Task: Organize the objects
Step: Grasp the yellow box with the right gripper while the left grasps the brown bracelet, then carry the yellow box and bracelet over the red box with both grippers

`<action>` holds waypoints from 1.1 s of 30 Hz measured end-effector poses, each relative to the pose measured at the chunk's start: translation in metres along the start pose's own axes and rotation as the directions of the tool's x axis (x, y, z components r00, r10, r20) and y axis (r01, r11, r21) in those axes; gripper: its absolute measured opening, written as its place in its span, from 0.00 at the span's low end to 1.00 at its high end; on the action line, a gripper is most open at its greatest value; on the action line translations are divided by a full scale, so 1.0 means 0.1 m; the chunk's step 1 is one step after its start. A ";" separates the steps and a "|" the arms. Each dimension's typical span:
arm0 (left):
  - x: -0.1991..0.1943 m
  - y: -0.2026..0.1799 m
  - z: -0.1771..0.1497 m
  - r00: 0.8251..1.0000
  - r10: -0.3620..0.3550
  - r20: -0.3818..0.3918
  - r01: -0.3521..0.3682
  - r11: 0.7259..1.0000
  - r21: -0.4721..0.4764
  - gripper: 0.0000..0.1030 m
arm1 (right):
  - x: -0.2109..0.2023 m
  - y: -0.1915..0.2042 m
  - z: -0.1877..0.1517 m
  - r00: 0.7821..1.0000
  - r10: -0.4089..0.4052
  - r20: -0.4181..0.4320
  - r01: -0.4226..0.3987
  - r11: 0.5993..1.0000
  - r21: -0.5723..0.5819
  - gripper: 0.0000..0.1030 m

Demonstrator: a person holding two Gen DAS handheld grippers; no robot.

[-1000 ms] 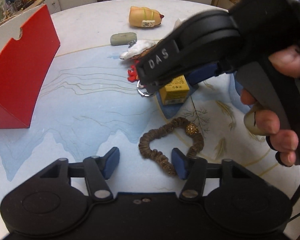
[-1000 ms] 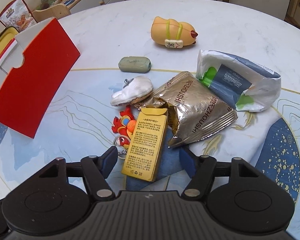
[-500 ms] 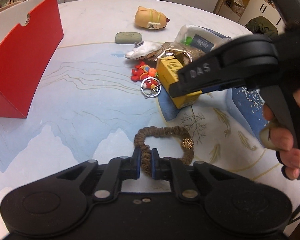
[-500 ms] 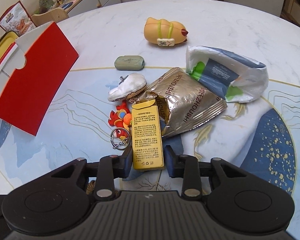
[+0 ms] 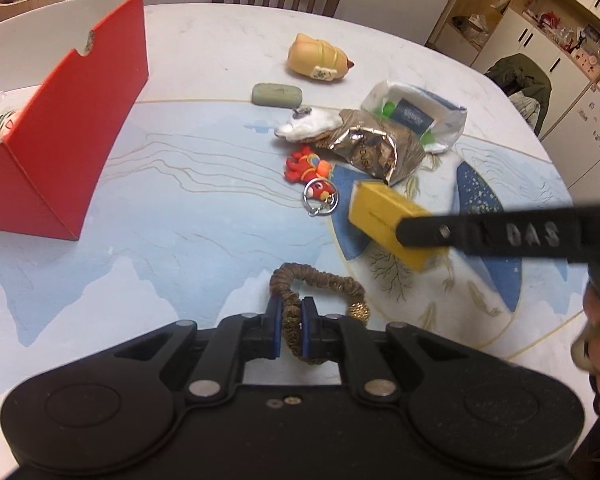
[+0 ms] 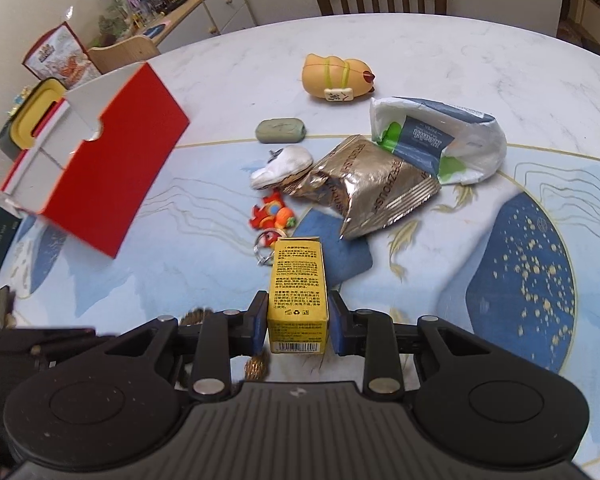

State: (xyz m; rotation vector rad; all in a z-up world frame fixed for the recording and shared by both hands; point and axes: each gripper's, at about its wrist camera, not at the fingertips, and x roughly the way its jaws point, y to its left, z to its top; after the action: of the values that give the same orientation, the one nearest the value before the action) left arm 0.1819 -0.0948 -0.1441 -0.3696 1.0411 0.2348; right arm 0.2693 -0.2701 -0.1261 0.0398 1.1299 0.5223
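Left gripper (image 5: 291,330) clamped narrow on the near loop of a brown scrunchie (image 5: 320,280), gold bead at its right end, low over the blue-patterned table (image 5: 180,216). Right gripper (image 6: 298,322) pinched on the barcode end of a yellow carton (image 6: 299,280), held lengthwise and pointing ahead, just short of a red keyring charm (image 6: 272,216). Farther out: red box (image 6: 112,176) open at left, with a foil bag (image 6: 364,184), white plastic bag (image 6: 460,140), green soap bar (image 6: 281,130), small white shoe (image 6: 282,166) and tan toy (image 6: 338,78) clustered mid-table.
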 end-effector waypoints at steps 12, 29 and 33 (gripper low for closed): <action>-0.38 0.29 0.16 0.997 -0.083 0.003 0.083 0.996 -0.010 0.07 | -0.39 0.23 -0.16 0.999 0.013 0.045 -0.013 1.000 0.011 0.29; -1.10 0.84 0.65 0.986 -0.152 0.068 0.146 0.986 0.081 0.07 | -0.66 0.99 0.13 0.989 -0.001 0.151 0.002 1.000 -0.006 0.29; -1.30 1.01 0.84 0.981 -0.149 0.126 0.136 0.985 0.110 0.07 | -0.64 1.21 0.25 0.986 -0.002 0.168 0.006 1.000 -0.024 0.29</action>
State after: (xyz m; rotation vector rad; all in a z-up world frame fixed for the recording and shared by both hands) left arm 0.1492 0.0298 -0.0118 -0.3306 0.8862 0.0766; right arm 0.2249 -0.1848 -0.0261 0.0592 0.9590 0.5195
